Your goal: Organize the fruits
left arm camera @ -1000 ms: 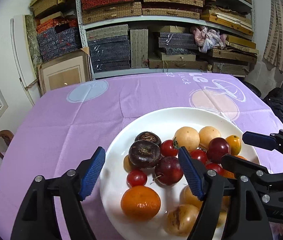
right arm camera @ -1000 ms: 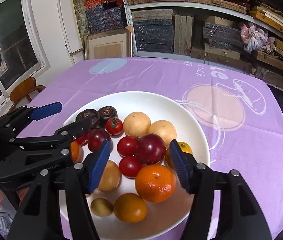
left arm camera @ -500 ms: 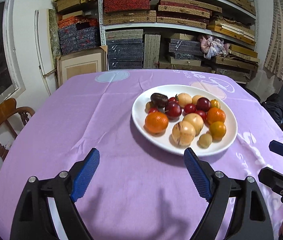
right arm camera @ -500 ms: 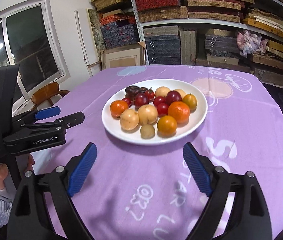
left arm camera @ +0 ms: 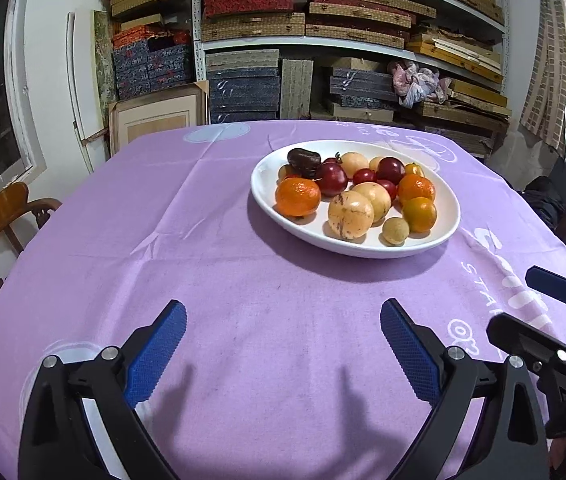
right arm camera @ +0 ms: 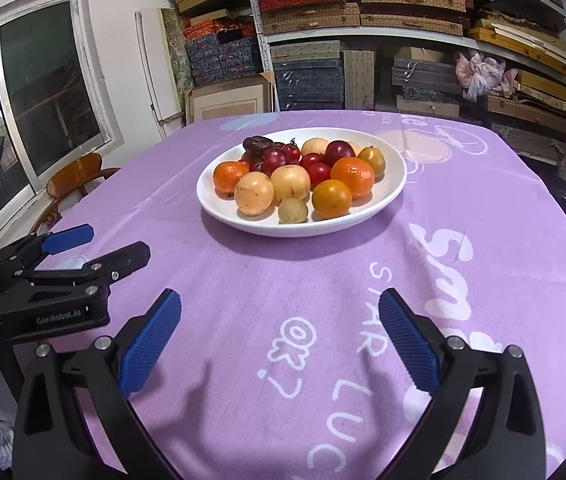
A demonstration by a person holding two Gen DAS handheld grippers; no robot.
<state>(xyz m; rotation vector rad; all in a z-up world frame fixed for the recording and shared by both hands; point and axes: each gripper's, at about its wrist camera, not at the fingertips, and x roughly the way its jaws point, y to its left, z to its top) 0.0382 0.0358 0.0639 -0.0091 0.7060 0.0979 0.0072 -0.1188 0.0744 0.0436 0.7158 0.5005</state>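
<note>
Here, nearest the cameras, the left gripper and the right gripper hover side by side above the purple tablecloth, each with its blue pads spread wide and nothing between them. Farther off, well apart from both, the white plate sits near the table's middle, holding every fruit in view: a large tangerine and two smaller orange ones, pale yellow round fruits, dark red plums, small red tomatoes, a small tan fruit at the near rim, and dark brown fruit at the far edge. As none lies loose on the cloth, gathering appears complete; any next move would call only for regrouping by kind, reaching forward with open jaws to the near-rim pieces first
</note>
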